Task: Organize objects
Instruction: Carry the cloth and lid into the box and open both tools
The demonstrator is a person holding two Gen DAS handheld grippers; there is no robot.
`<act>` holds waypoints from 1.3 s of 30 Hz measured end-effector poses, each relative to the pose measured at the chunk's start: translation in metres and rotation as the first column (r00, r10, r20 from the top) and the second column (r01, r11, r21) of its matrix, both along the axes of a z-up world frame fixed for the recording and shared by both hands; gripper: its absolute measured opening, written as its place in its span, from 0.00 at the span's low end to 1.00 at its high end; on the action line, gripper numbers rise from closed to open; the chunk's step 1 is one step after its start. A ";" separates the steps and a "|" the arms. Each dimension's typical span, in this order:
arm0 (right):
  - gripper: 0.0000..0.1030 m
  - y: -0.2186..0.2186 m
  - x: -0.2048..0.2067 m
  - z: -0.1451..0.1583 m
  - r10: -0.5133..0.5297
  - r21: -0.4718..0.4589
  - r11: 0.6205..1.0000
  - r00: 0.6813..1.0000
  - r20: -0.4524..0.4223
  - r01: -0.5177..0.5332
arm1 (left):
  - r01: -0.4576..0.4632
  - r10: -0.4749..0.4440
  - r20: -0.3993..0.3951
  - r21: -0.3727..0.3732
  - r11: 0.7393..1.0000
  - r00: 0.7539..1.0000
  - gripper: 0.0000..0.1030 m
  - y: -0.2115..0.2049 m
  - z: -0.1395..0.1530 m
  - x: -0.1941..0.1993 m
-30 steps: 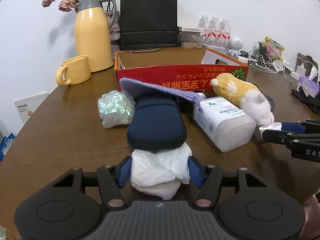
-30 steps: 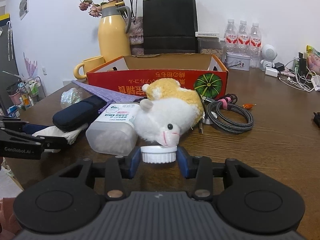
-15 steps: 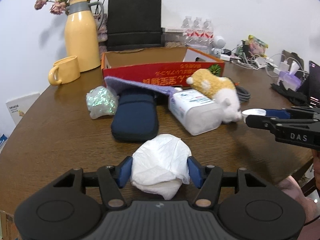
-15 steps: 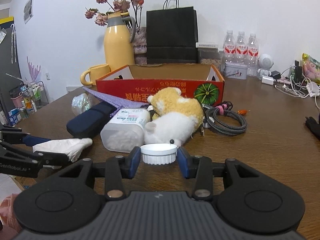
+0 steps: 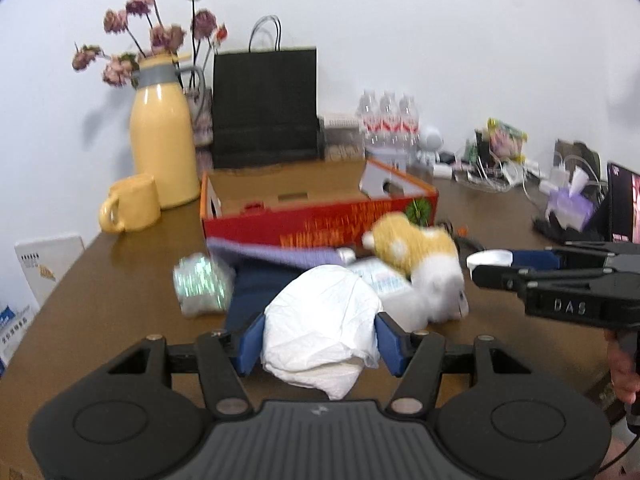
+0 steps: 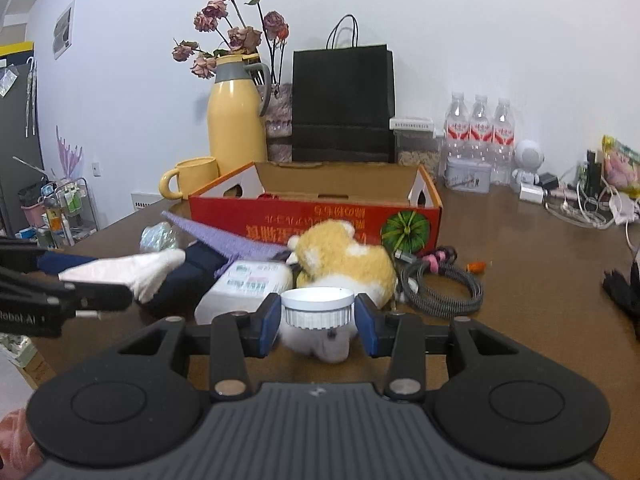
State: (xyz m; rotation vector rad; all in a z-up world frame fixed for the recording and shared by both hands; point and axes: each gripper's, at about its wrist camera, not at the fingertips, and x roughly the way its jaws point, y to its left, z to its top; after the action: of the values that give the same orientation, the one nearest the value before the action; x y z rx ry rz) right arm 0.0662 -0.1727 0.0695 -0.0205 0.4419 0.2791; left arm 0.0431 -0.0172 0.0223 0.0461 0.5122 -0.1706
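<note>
My left gripper (image 5: 318, 338) is shut on a crumpled white bag (image 5: 324, 328), held above the table. My right gripper (image 6: 317, 316) is shut on a round white ribbed lid (image 6: 318, 306), also off the table. Each gripper shows in the other's view: the right one (image 5: 486, 266) at the right, the left one (image 6: 120, 280) at the left. Behind them an open red cardboard box (image 6: 316, 222) stands on the brown table (image 6: 520, 280). In front of it lie a yellow and white plush toy (image 6: 344, 258), a white wipes pack (image 6: 248, 282), a navy pouch (image 6: 188, 276), a purple cloth (image 6: 224, 238) and a shiny wrapped lump (image 5: 202, 286).
A coiled braided cable (image 6: 440, 282) lies right of the plush. At the back stand a yellow jug with dried flowers (image 6: 236, 120), a yellow mug (image 6: 192, 178), a black paper bag (image 6: 342, 106) and three water bottles (image 6: 478, 132). Chargers and cords (image 6: 576, 204) clutter the far right.
Both grippers have risen with their loads, and the white bag has come off the table and away from the navy pouch. The views now look more level, over the pile toward the red box.
</note>
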 end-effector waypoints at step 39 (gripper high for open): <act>0.40 0.025 0.248 0.018 0.022 -0.015 1.000 1.000 0.018 -0.022 | -0.178 0.178 0.083 -0.008 0.984 0.981 0.56 -0.011 0.017 0.263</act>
State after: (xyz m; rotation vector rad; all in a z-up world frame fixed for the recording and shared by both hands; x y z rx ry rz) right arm 0.3144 -0.1473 0.0877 -0.0427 0.4255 0.2970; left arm 0.3061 -0.0278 0.0395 0.0065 0.4305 0.0063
